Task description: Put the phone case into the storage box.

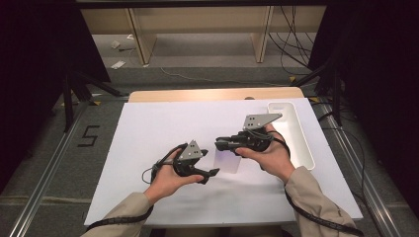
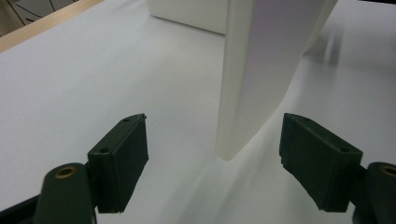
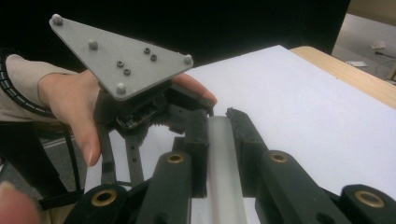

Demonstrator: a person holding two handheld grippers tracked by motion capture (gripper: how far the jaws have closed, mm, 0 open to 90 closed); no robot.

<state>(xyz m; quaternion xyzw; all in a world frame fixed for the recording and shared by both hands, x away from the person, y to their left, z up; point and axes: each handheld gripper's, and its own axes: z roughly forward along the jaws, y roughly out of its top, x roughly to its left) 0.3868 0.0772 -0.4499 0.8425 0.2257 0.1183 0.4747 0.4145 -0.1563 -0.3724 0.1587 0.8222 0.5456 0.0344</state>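
Your right gripper (image 3: 219, 154) has its jaws clamped on the thin flat white translucent plastic card (image 1: 228, 161); in the right gripper view the card's edge runs up between the two black pads, pinched flat on both faces. You hold it by its upper edge so it hangs upright, lower edge just off or barely on the white sheet covering the table (image 1: 148, 148); I cannot tell which.

Your left gripper (image 2: 215, 158) has its jaws apart, standing either side of the card's bottom corner without touching it. In the left gripper view the card (image 2: 261, 70) sits between the pads, nearer neither. Likely you hold it up this way so the left can take a second grip low down.

Relative to the card: the left gripper (image 1: 200, 170) is just beside it at its left, the right gripper (image 1: 232, 144) on top of it. The long white rectangular plastic tray (image 1: 307, 148) lies well apart to its right, long side parallel to the sheet's right edge. Open sheet lies left of the card and toward the far wooden table edge (image 1: 212, 94), plenty of room. Right of it your right hand (image 1: 269, 155) and the tray's wall narrow the room.
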